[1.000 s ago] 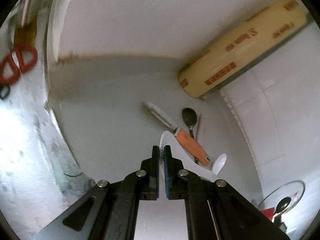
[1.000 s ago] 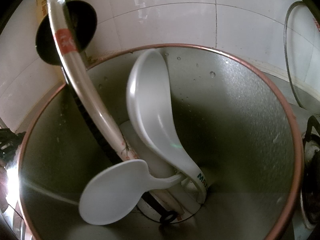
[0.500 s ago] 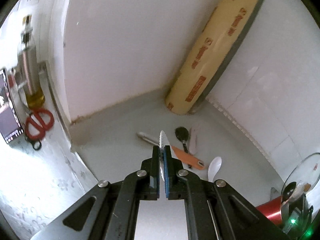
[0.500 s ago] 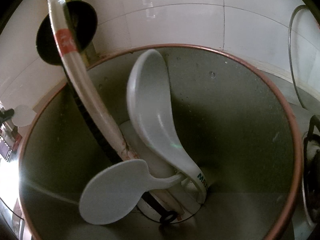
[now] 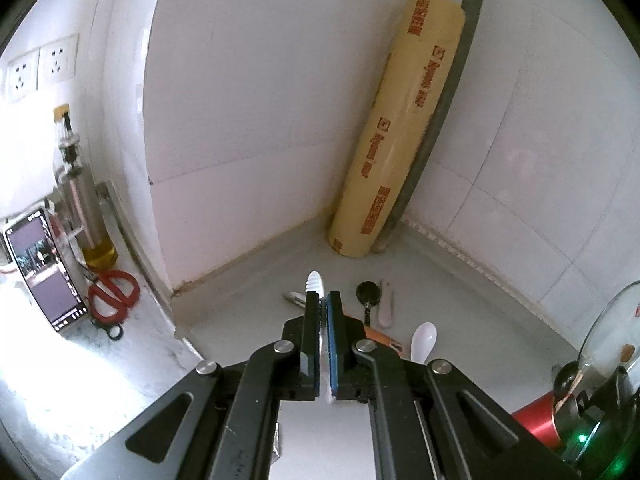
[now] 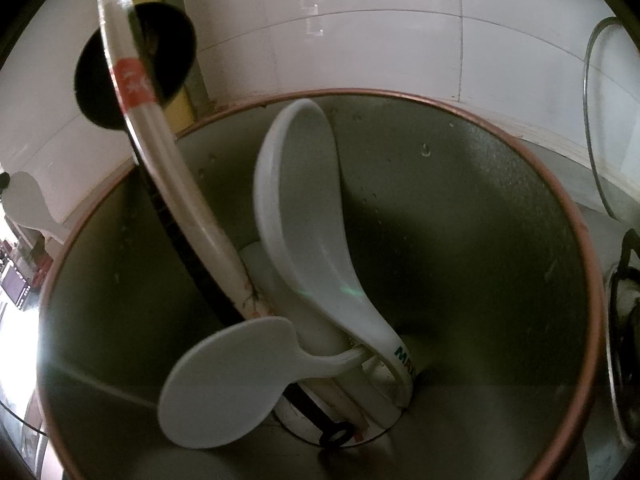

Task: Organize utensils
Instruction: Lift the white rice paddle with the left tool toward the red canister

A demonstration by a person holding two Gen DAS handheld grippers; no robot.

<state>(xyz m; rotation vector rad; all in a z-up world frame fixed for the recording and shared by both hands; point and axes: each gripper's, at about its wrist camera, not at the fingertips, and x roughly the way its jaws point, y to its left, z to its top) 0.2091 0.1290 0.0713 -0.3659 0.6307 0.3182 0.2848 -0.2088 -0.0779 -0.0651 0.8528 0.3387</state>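
My left gripper (image 5: 323, 300) is shut on a flat white utensil with a ridged edge (image 5: 314, 282), lifted above the grey counter (image 5: 240, 320). Below it lie a black spoon (image 5: 368, 294), a small white spoon (image 5: 424, 340) and an orange-handled tool (image 5: 380, 336). The right wrist view looks straight down into a metal utensil holder with a copper rim (image 6: 520, 148), red on the outside (image 5: 532, 420). It holds a white soup spoon (image 6: 304, 208), a white paddle (image 6: 224, 380), sleeved chopsticks (image 6: 136, 80) and a black ladle (image 6: 168, 40). My right gripper's fingers are hidden; the holder stays fixed in its view.
A tall roll of cling film (image 5: 400, 128) leans in the wall corner. Red scissors (image 5: 114, 294), a phone (image 5: 44, 268) and an oil bottle (image 5: 80, 200) stand on the left ledge. A glass lid (image 5: 612, 328) leans by the right wall.
My left gripper has risen off the counter with the white utensil and rolled, so the wall and ledge come into view. The held utensil now shows at the right view's left edge.
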